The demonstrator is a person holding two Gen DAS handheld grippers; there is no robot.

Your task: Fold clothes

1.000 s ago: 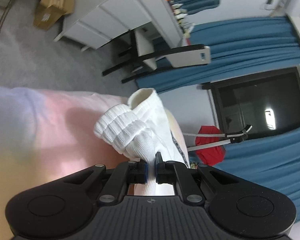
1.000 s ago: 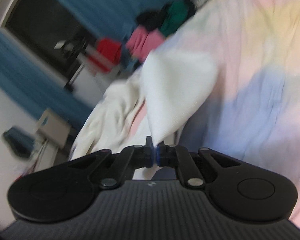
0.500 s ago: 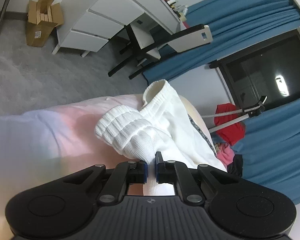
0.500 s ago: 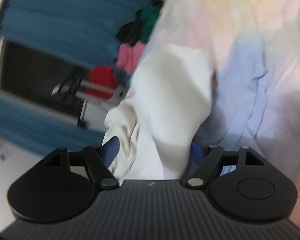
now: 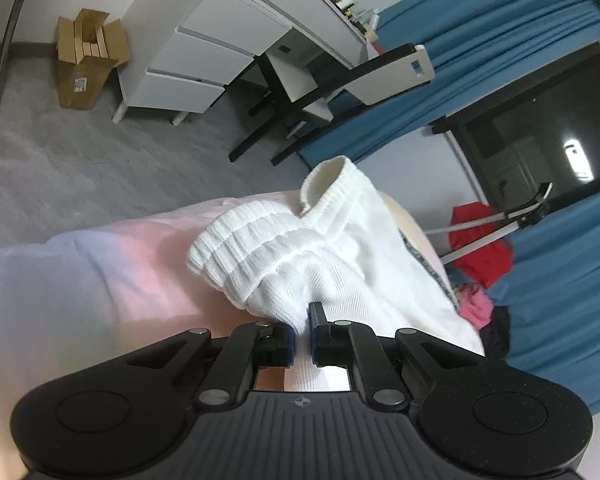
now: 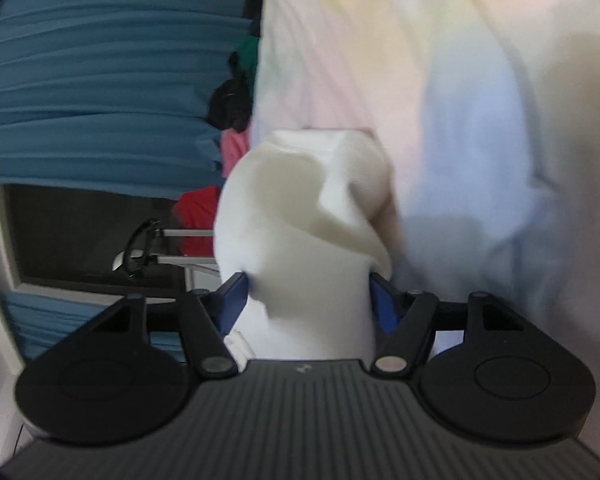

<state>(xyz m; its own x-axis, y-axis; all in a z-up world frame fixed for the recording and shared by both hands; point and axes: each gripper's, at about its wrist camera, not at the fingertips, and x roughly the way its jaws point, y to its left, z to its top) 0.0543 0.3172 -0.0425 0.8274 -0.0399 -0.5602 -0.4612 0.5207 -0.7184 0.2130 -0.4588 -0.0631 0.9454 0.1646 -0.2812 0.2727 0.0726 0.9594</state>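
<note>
Since a second ago, your right gripper [image 6: 307, 300] has gone from clenched on a corner of the white garment [image 5: 340, 264] to jaws spread wide, with cloth lying loose between the blue pads [image 6: 233, 300]. Your left gripper [image 5: 302, 330] has not changed its hold: jaws pinched on a bunch of the ribbed knit near the waistband [image 5: 252, 236].

The garment lies crumpled on the pastel bedsheet [image 5: 100, 280], near the edge of the bed that faces the desk [image 5: 204, 52] and chair [image 5: 340, 80], and is not yet flat or squared.

Risks, as judged from this position:
- You now hold the garment at one point only; lifting from here would let it swing and bunch, undoing any alignment.
- Cloth sits between the open right jaws; closing without repositioning may catch several layers or a mid-panel fold instead of a clean corner.
- The right view is blurred, so the exact edge under the pads cannot be confirmed.
- Proximity to the bed edge means a drag towards the desk could pull fabric off.
</note>
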